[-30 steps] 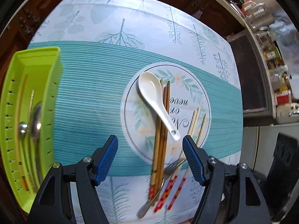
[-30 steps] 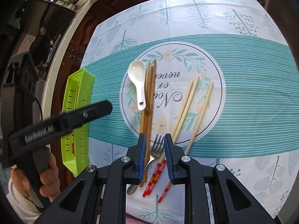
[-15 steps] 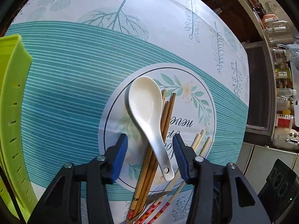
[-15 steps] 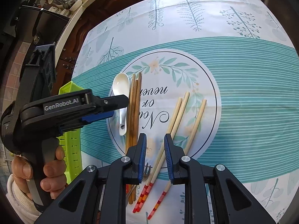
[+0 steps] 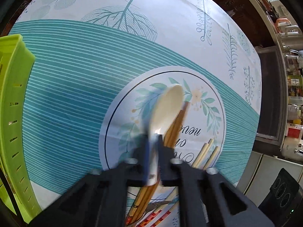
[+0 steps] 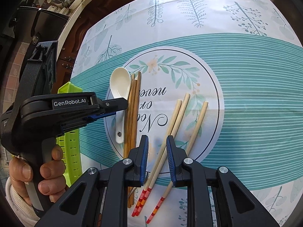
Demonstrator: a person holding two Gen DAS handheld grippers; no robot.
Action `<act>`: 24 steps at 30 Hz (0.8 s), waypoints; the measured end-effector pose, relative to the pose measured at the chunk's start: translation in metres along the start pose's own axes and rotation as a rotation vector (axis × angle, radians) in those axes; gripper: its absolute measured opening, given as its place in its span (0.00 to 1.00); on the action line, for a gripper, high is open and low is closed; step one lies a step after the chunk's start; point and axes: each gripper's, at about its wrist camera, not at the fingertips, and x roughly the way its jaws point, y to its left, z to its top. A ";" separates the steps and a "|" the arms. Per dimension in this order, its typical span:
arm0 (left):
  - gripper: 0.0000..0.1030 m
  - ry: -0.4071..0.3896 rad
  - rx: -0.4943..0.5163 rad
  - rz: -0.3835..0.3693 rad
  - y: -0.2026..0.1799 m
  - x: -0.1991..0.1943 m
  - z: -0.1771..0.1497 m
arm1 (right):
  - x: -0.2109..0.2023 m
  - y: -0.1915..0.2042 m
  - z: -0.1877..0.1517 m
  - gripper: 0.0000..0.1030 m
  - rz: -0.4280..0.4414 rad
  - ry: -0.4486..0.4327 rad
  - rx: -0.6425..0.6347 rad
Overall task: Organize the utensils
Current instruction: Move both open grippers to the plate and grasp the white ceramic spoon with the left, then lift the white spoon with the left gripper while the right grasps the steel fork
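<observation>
— What is the left gripper (image 5: 153, 152) doing?

— Its jaws are drawn in narrow around the handle of the white ceramic spoon (image 5: 166, 111). The spoon's bowl points away from the camera over the round floral print. The left view is blurred, so I cannot tell whether the spoon is off the cloth. From the right wrist view the same gripper (image 6: 113, 109) crosses the spoon (image 6: 119, 92) at its neck.

— And the right gripper (image 6: 156, 160)?

— Its jaws stand a little apart and grip nothing. It hovers above the pale chopsticks (image 6: 178, 121) with red-striped ends, which cross beneath it.

— What lies beside the spoon?

— Dark brown chopsticks (image 6: 133, 109), lying parallel and touching its right edge. A fork (image 5: 161, 204) peeks out under the chopstick ends near the camera.

— Farther out?

— The patterned tablecloth (image 6: 246, 87) covers the bench. A lime-green slotted tray (image 5: 15, 98) sits at the left edge, well apart from the pile. The person's left hand (image 6: 37, 172) grips the handle.
</observation>
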 end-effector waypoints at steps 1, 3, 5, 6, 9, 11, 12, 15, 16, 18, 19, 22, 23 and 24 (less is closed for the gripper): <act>0.01 0.001 0.005 0.007 -0.001 0.001 -0.001 | 0.001 0.000 0.000 0.19 0.001 0.002 0.000; 0.01 -0.002 0.023 0.022 -0.001 -0.001 -0.003 | 0.001 0.000 0.001 0.19 0.004 0.005 -0.001; 0.01 -0.003 0.042 0.032 -0.001 -0.002 -0.005 | 0.003 0.001 0.003 0.19 0.006 0.010 -0.004; 0.01 -0.002 0.049 0.035 -0.001 -0.002 -0.006 | 0.003 0.001 0.002 0.19 0.008 0.011 -0.005; 0.01 0.001 0.064 0.039 0.001 -0.006 -0.009 | 0.004 0.003 0.002 0.19 0.011 0.015 -0.007; 0.01 -0.005 0.087 0.045 0.000 -0.012 -0.013 | 0.004 0.005 0.001 0.19 0.015 0.020 -0.006; 0.01 -0.007 0.100 0.050 0.000 -0.016 -0.015 | 0.005 0.007 0.000 0.19 0.019 0.024 -0.005; 0.00 -0.010 0.133 0.056 0.004 -0.029 -0.024 | 0.004 0.009 -0.005 0.19 0.026 0.037 0.001; 0.00 -0.010 0.140 0.055 0.007 -0.034 -0.027 | 0.004 0.010 -0.007 0.19 0.028 0.045 0.007; 0.00 -0.013 0.149 0.050 0.014 -0.044 -0.034 | 0.004 0.011 -0.014 0.19 0.029 0.058 0.015; 0.00 -0.016 0.153 0.047 0.019 -0.049 -0.038 | 0.004 0.012 -0.017 0.19 0.025 0.061 0.016; 0.00 -0.011 0.159 0.048 0.033 -0.056 -0.047 | 0.007 0.014 -0.027 0.23 -0.004 0.063 0.008; 0.00 -0.003 0.161 0.048 0.038 -0.055 -0.049 | 0.008 0.014 -0.030 0.24 -0.015 0.062 0.008; 0.00 0.003 0.163 0.047 0.041 -0.054 -0.051 | 0.009 0.013 -0.033 0.25 -0.021 0.063 0.010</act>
